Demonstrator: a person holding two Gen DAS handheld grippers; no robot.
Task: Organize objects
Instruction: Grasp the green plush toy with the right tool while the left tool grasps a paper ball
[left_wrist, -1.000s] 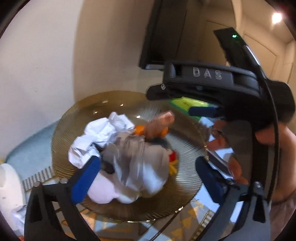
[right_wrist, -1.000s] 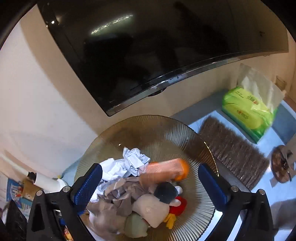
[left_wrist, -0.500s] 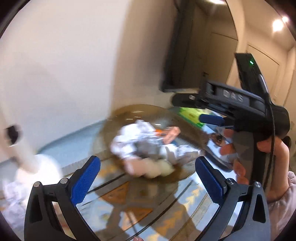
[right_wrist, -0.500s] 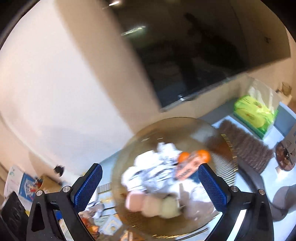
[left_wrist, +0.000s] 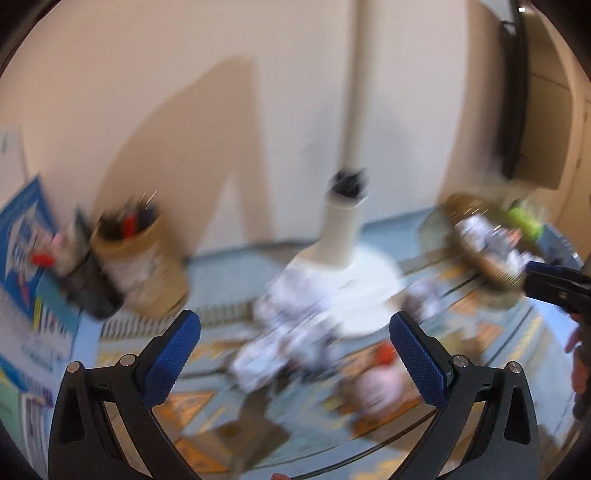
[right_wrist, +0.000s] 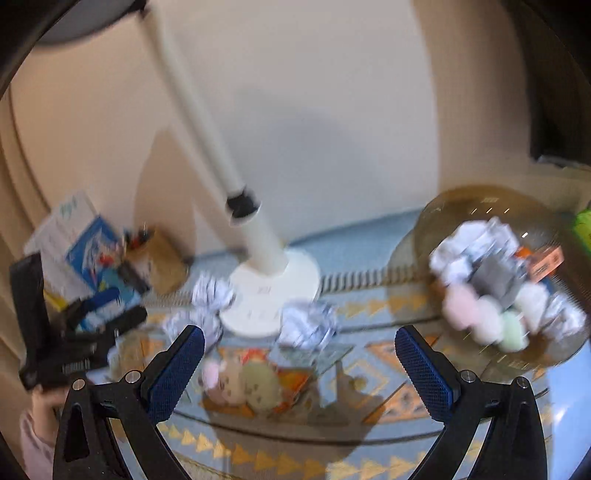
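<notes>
We see a home room: patterned tabletop (right_wrist: 369, 306), lamp (right_wrist: 269, 288), pen cup (left_wrist: 144, 266), soft toys (right_wrist: 240, 380), wall screen (left_wrist: 511, 92).

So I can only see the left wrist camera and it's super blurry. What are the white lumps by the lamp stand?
Observer: Crumpled paper balls, lying around the white lamp base.
Operator: And the pinkish blob near my left claw?
Observer: Probably the small plush toys, pink, beige and greenish, lying close together.
Operator: What's in the bowl?
Observer: The amber bowl holds more paper, pastel fluffy balls and something orange.
</notes>
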